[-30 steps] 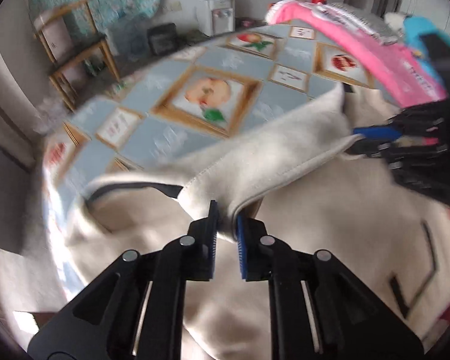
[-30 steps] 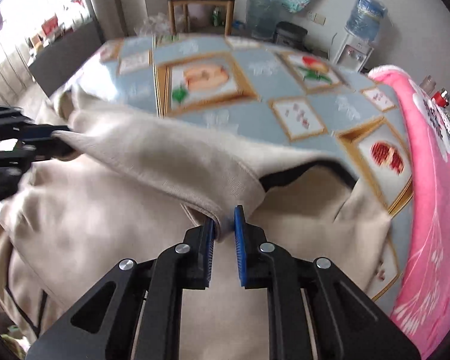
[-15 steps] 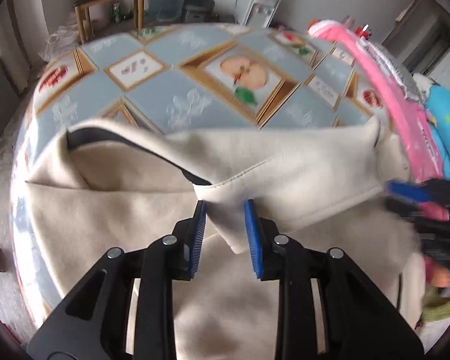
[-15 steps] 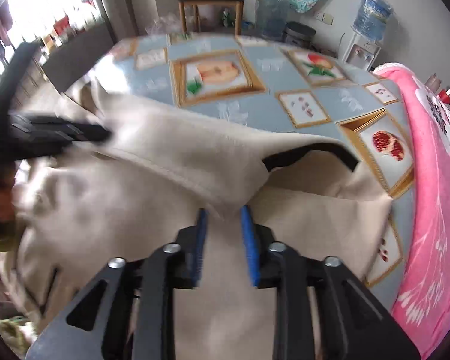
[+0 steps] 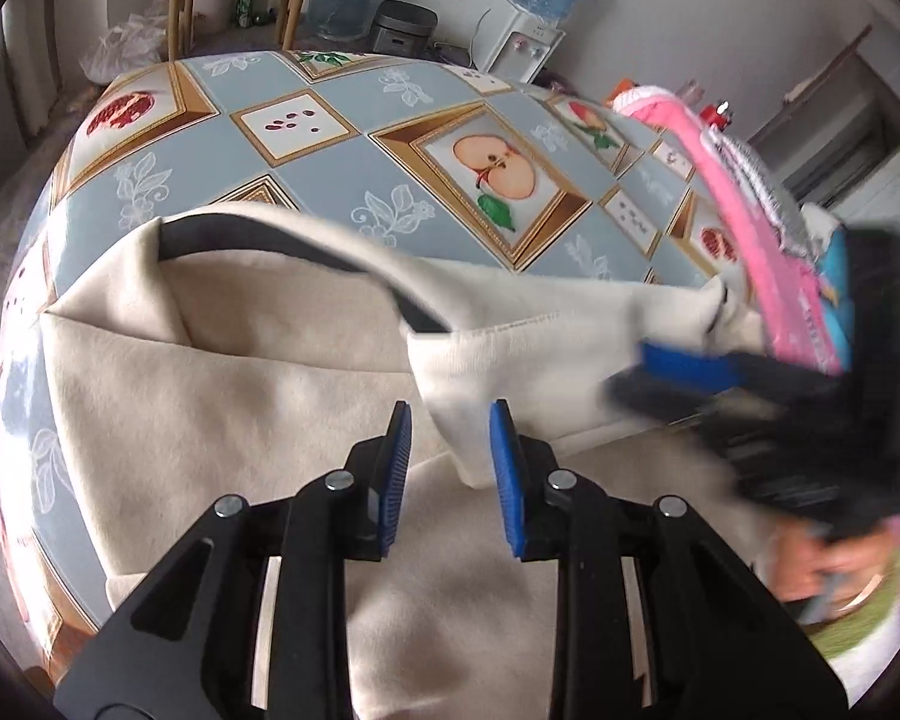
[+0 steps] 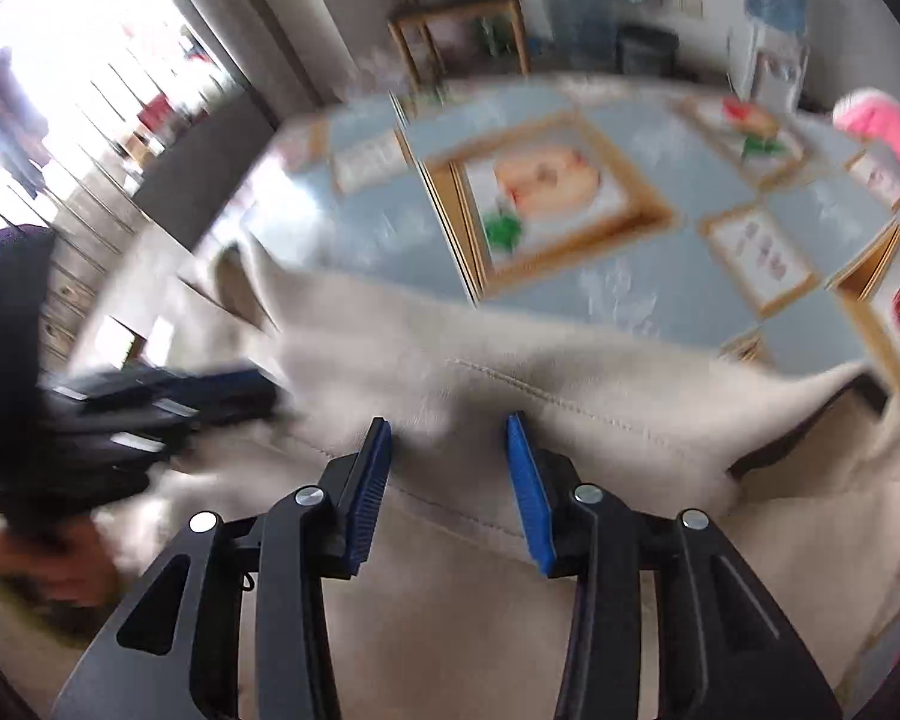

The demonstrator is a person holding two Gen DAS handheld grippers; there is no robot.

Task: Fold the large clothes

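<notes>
Covering the fruit-print tablecloth (image 5: 342, 162), a cream garment (image 5: 222, 396) lies between both grippers' parted fingers (image 5: 397, 450).

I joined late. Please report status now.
Left hand-held gripper open, right hand-held gripper open. Cream garment half folded on table. Pink cloth alongside.

A: What colour is the coat (image 5: 306, 396) under the fingers?

B: Cream all over, with a dark lining (image 5: 258, 243) showing at the edge ahead of the left gripper (image 5: 450, 456). The pads (image 5: 399, 450) are bright blue on black arms; the right gripper (image 6: 448, 456) matches.

A: And the tablecloth (image 5: 354, 162) beyond the fingertips?

B: Grey-blue diamonds with white leaf sprigs, gold-framed panels of a halved apple (image 5: 495, 167) and red pomegranates. To the right of the fingers lies a pink blanket (image 5: 768, 252).
</notes>
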